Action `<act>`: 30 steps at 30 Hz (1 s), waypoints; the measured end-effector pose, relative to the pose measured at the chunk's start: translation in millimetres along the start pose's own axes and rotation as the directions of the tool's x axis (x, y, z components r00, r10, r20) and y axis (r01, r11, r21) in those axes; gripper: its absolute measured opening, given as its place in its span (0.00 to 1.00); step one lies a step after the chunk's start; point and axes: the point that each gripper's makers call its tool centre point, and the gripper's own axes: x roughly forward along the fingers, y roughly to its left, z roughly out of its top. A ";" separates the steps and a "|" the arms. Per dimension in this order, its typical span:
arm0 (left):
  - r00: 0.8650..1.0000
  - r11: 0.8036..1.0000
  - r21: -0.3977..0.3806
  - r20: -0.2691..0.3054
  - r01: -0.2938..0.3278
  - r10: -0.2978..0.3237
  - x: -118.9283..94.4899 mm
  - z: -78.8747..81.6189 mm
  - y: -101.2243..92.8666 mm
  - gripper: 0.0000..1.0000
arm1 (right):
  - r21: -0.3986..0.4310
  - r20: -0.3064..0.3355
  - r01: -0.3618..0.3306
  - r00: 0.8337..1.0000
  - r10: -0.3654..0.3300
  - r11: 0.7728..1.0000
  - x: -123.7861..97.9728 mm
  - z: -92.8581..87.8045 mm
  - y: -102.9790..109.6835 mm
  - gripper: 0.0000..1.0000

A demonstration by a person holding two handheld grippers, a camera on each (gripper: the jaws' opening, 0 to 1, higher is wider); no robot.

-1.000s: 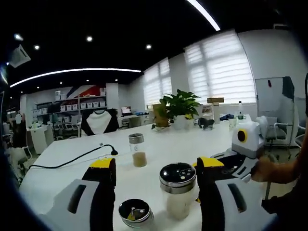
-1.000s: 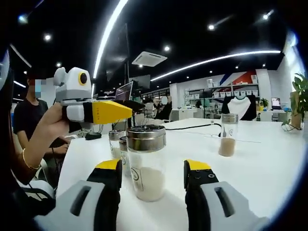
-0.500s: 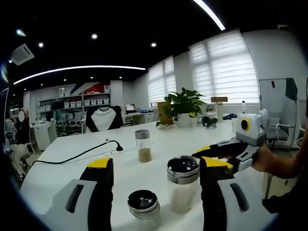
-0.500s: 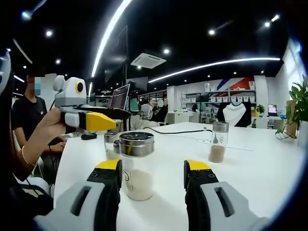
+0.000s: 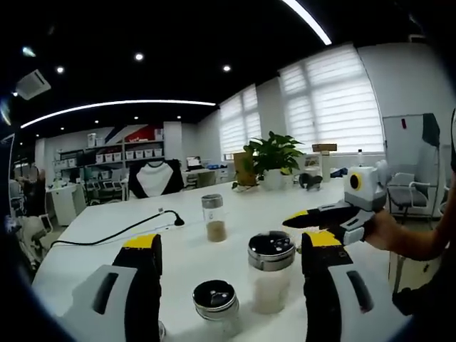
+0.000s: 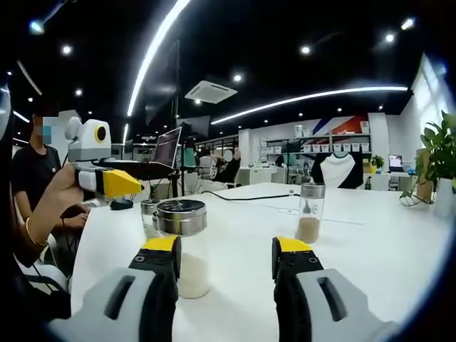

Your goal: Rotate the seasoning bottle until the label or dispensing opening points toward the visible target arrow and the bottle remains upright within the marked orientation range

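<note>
A clear seasoning shaker [image 5: 270, 279] with white grains and a perforated metal lid stands upright on the white table [image 5: 107, 249], ahead of my left gripper [image 5: 231, 244], whose jaws stand open and empty. In the right gripper view the same shaker [image 6: 182, 235] stands just left of the gap of my right gripper [image 6: 226, 246], open too, with its lower part behind the left jaw. The right gripper [image 5: 303, 218] hovers beside the shaker's lid, apart from it. The left gripper [image 6: 122, 179] hangs above the table at the left, held by a hand [image 6: 50, 206].
A smaller dark-lidded shaker [image 5: 216, 303] stands close in front of the white one; it shows behind it as the small shaker [image 6: 149, 216]. A bottle of brown powder [image 5: 214, 218] stands farther off. A black cable [image 5: 121, 231] crosses the table. A potted plant [image 5: 269, 161] sits at the far end.
Both grippers have drawn back from the white shaker, which now looks smaller and sits left of the right gripper's gap. The right gripper has lifted away from its lid. The bottles stand as before.
</note>
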 end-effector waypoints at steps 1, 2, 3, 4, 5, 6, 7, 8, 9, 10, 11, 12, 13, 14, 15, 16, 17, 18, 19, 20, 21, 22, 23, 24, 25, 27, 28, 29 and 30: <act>1.000 1.000 -0.016 -0.001 0.000 0.000 -0.1 0.0 0.4 0.93 | -0.003 -0.003 0.006 1.000 -0.006 1.000 -0.8 0.2 -2.9 0.50; 1.000 1.000 -0.031 0.003 -0.002 0.002 -0.1 0.2 0.8 0.98 | -0.010 -0.002 0.003 1.000 -0.003 1.000 -1.7 0.8 -4.9 0.51; 1.000 0.999 -0.042 0.003 -0.003 0.003 0.0 -0.3 1.3 1.00 | -0.016 0.005 -0.005 1.000 0.005 1.000 -2.3 2.6 -6.4 0.52; 1.000 0.999 -0.041 -0.004 -0.003 0.003 -0.5 -2.0 2.0 0.99 | -0.005 0.012 -0.007 1.000 0.007 1.000 -3.3 4.5 -8.3 0.53; 1.000 0.999 -0.042 -0.005 -0.001 0.000 -0.3 -3.5 1.6 1.00 | 0.012 0.025 -0.007 1.000 0.007 1.000 -4.4 7.4 -11.0 0.55; 1.000 0.999 -0.041 -0.012 -0.006 0.006 -0.3 -5.4 2.0 1.00 | 0.032 0.041 0.000 0.999 -0.002 0.999 -5.3 10.3 -14.2 0.58; 1.000 0.999 -0.040 -0.020 -0.010 0.009 -0.7 -7.1 2.2 1.00 | 0.037 0.047 0.004 0.999 -0.005 0.999 -5.7 11.5 -16.1 0.60; 1.000 0.999 -0.034 -0.022 -0.013 0.012 -0.7 -7.7 2.6 1.00 | 0.042 0.050 0.007 0.999 -0.009 0.999 -5.9 12.0 -17.7 0.62; 1.000 0.999 -0.032 -0.024 -0.016 0.015 -0.9 -8.4 2.9 1.00 | 0.044 0.047 0.012 0.999 -0.015 0.999 -6.0 11.7 -19.8 0.64; 1.000 0.999 -0.030 -0.028 -0.014 0.013 -1.2 -9.3 2.4 1.00 | 0.042 0.044 0.019 0.999 -0.021 0.999 -5.9 11.1 -21.3 0.65; 0.999 0.999 -0.030 -0.030 -0.012 0.011 -1.4 -9.9 1.9 1.00 | 0.039 0.043 0.021 0.999 -0.023 0.999 -5.9 10.7 -21.9 0.67; 0.999 0.999 -0.029 -0.031 -0.012 0.011 -1.8 -10.3 1.6 1.00 | 0.034 0.038 0.026 0.999 -0.027 0.999 -5.8 9.7 -23.8 0.70; 0.999 1.000 -0.028 -0.031 -0.013 0.012 -2.1 -10.7 1.6 1.00 | 0.032 0.035 0.028 0.999 -0.029 0.999 -5.4 8.8 -25.1 0.74; 0.999 1.000 -0.026 -0.034 -0.014 0.014 -2.8 -11.5 1.7 1.00 | 0.035 0.032 0.031 0.999 -0.032 0.999 -4.4 7.7 -27.4 0.79; 0.999 1.000 -0.025 -0.036 -0.017 0.016 -3.3 -12.0 2.0 1.00 | 0.041 0.028 0.035 0.999 -0.036 0.999 -3.7 6.8 -29.1 0.87; 0.999 0.999 -0.024 -0.036 -0.022 0.021 -3.9 -12.2 3.0 1.00 | 0.047 0.025 0.038 0.999 -0.039 0.998 -3.1 6.1 -30.9 0.93; 0.999 0.999 -0.023 -0.037 -0.024 0.023 -4.3 -12.4 3.3 1.00 | 0.055 0.025 0.042 0.999 -0.044 0.998 -2.8 5.8 -32.5 0.99; 0.999 0.999 -0.023 -0.036 -0.026 0.025 -5.0 -12.3 2.9 1.00 | 0.069 0.026 0.059 0.998 -0.061 0.996 -3.0 5.8 -36.1 0.98; 0.999 0.999 -0.024 -0.034 -0.027 0.026 -5.5 -12.1 2.7 1.00 | 0.064 0.022 0.059 0.998 -0.060 0.996 -4.3 5.1 -37.3 0.97; 0.999 0.999 -0.023 -0.034 -0.027 0.026 -6.1 -12.0 2.4 1.00 | 0.044 0.022 0.068 0.997 -0.069 0.997 -4.8 5.9 -40.3 0.99; 0.999 0.999 -0.021 -0.038 -0.027 0.027 -6.3 -12.7 2.0 1.00 | 0.033 0.015 0.085 0.996 -0.085 0.996 -5.7 5.1 -43.5 0.99; 0.999 0.999 -0.020 -0.038 -0.028 0.028 -6.6 -12.8 2.0 1.00 | 0.024 0.011 0.085 0.996 -0.085 0.996 -6.0 4.8 -44.2 0.99; 0.999 0.999 -0.019 -0.038 -0.029 0.028 -6.6 -13.0 1.8 1.00 | 0.018 0.009 0.085 0.996 -0.085 0.996 -5.7 4.3 -45.5 0.99; 0.999 0.999 -0.020 -0.041 -0.028 0.027 -6.6 -14.0 1.3 1.00 | 0.016 0.010 0.086 0.996 -0.086 0.996 -5.8 5.1 -47.3 0.99; 0.999 0.999 -0.020 -0.043 -0.027 0.026 -6.5 -14.6 0.8 1.00 | 0.014 0.010 0.085 0.996 -0.085 0.996 -5.9 5.8 -48.9 0.99; 0.999 1.000 -0.018 -0.046 -0.025 0.024 -6.2 -15.5 -0.6 1.00 | 0.011 0.011 0.084 0.996 -0.084 0.996 -5.7 7.2 -50.5 0.99; 0.999 1.000 -0.016 -0.049 -0.023 0.022 -6.1 -16.1 -1.4 1.00 | 0.009 0.008 0.086 0.996 -0.086 0.996 -5.3 7.4 -51.5 0.99; 0.998 1.000 -0.014 -0.050 -0.023 0.022 -6.1 -16.4 -2.0 1.00 | 0.005 0.006 0.087 0.996 -0.087 0.996 -5.4 7.6 -51.8 0.99; 0.998 1.000 -0.014 -0.051 -0.023 0.022 -6.3 -16.5 -2.3 1.00 | -0.002 0.005 0.088 0.996 -0.088 0.996 -5.0 8.4 -53.9 0.99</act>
